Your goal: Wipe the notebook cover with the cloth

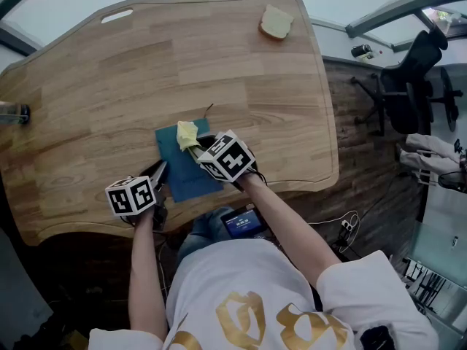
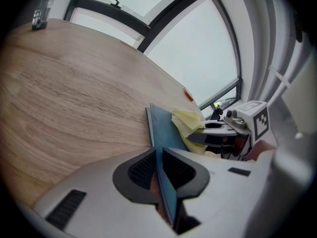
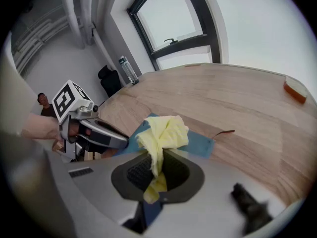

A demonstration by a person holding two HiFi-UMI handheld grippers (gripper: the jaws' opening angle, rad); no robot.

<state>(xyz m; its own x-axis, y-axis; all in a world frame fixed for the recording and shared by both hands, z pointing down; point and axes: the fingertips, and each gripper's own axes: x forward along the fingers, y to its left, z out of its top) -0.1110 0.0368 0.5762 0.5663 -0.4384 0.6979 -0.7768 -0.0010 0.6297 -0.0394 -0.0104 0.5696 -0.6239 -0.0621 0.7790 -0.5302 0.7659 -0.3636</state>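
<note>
A blue notebook (image 1: 182, 165) lies near the wooden table's front edge. My left gripper (image 1: 159, 173) is shut on the notebook's left edge (image 2: 161, 133), pinning it between the pads. In my right gripper (image 1: 194, 149), shut on it, is a yellow cloth (image 1: 187, 134), which rests on the notebook's far part. In the right gripper view the cloth (image 3: 163, 135) bunches out of the jaws over the blue cover (image 3: 198, 144). The left gripper view shows the cloth (image 2: 189, 124) and the right gripper (image 2: 218, 131) over the cover.
A yellow sponge (image 1: 276, 22) lies at the table's far right corner. A thin dark ribbon (image 3: 223, 133) pokes from the notebook's far edge. A bottle (image 3: 128, 69) stands at the far left edge. Office chairs (image 1: 410, 86) stand right of the table (image 1: 109, 86).
</note>
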